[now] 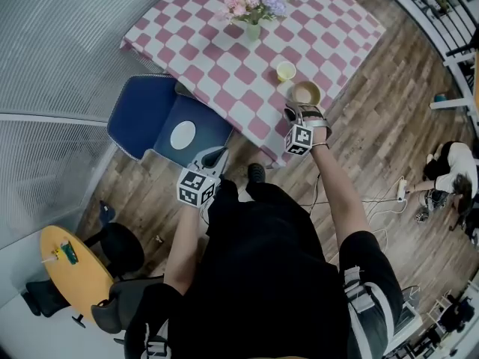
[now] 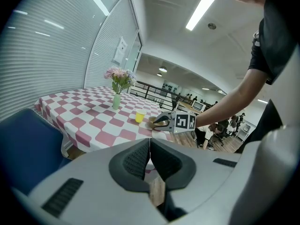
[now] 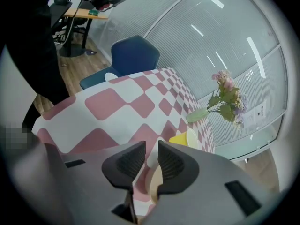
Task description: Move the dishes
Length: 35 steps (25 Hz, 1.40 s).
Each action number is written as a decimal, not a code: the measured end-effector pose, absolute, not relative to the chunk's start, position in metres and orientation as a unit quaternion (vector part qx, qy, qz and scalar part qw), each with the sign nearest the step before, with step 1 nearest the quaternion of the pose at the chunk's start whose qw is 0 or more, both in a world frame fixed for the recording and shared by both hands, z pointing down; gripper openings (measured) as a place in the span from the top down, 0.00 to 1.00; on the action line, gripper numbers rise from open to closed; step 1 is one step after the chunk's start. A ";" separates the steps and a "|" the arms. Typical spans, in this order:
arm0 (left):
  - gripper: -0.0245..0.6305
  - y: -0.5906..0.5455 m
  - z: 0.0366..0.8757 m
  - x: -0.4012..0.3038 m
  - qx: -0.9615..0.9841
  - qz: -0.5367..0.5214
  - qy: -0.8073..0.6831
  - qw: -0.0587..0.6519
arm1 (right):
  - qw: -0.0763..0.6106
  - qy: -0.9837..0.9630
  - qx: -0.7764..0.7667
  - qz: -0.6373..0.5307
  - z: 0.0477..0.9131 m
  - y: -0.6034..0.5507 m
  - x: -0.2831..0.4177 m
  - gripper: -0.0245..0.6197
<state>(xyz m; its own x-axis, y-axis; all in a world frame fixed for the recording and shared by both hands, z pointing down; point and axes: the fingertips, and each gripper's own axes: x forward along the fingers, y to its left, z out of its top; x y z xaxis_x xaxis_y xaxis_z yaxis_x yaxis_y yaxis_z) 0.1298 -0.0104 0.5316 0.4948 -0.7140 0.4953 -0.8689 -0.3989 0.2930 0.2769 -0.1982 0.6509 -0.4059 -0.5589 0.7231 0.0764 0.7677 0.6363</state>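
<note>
A tan bowl (image 1: 305, 93) sits on the pink-and-white checked table (image 1: 224, 88) near its front edge, with a yellow cup (image 1: 286, 71) just behind it. My right gripper (image 1: 298, 111) hovers at the bowl's near rim. Its jaws stand apart with nothing pressed between them. In the right gripper view the bowl (image 3: 154, 184) shows low behind the gap of that gripper (image 3: 151, 146), and the yellow cup (image 3: 185, 138) lies just beyond. My left gripper (image 1: 214, 158) is shut and empty, its pads (image 2: 140, 156) touching, over a blue chair (image 1: 146, 114) that carries a white plate (image 1: 182, 134).
A vase of flowers (image 1: 253, 22) stands mid-table. A yellow round table (image 1: 71, 264) with black chairs is at lower left. A person (image 1: 449, 170) sits on the wooden floor at right, near a power strip (image 1: 402, 189) and its cables.
</note>
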 end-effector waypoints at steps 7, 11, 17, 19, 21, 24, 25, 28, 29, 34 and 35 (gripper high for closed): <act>0.93 0.013 0.532 0.090 0.799 0.135 -0.519 0.273 | 0.506 -0.797 0.105 -0.314 0.658 -0.177 0.215 0.80; 0.93 0.035 0.536 0.056 0.776 0.127 -0.548 0.284 | 0.487 -0.804 0.072 -0.334 0.657 -0.161 0.163 0.80; 0.93 0.062 0.539 0.007 0.747 0.114 -0.585 0.295 | 0.450 -0.822 0.023 -0.349 0.654 -0.132 0.080 0.81; 0.93 0.071 0.541 -0.009 0.738 0.110 -0.594 0.300 | 0.442 -0.825 0.004 -0.352 0.656 -0.120 0.054 0.81; 0.93 0.080 0.543 -0.026 0.730 0.107 -0.602 0.305 | 0.438 -0.827 -0.012 -0.352 0.660 -0.108 0.030 0.81; 0.93 0.093 0.548 -0.053 0.718 0.103 -0.614 0.312 | 0.435 -0.830 -0.032 -0.347 0.666 -0.088 -0.002 0.81; 0.93 0.096 0.550 -0.061 0.714 0.101 -0.617 0.314 | 0.434 -0.832 -0.039 -0.344 0.670 -0.081 -0.011 0.81; 0.93 0.105 0.557 -0.083 0.704 0.096 -0.626 0.321 | 0.436 -0.835 -0.057 -0.330 0.683 -0.063 -0.032 0.81; 0.93 0.107 0.559 -0.090 0.701 0.094 -0.628 0.323 | 0.436 -0.838 -0.060 -0.322 0.688 -0.059 -0.039 0.82; 0.93 0.116 0.571 -0.126 0.693 0.094 -0.633 0.332 | 0.443 -0.846 -0.069 -0.289 0.710 -0.040 -0.075 0.85; 0.93 0.117 0.574 -0.132 0.692 0.095 -0.633 0.333 | 0.444 -0.846 -0.073 -0.285 0.715 -0.036 -0.081 0.85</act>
<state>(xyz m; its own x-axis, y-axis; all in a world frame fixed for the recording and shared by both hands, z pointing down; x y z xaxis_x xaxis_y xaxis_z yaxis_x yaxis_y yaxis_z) -0.1324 0.1174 0.5742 0.1797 -0.8131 0.5537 -0.9400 0.0241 0.3403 -0.0808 -0.0365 0.7150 -0.5945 -0.1305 0.7934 0.3767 0.8265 0.4182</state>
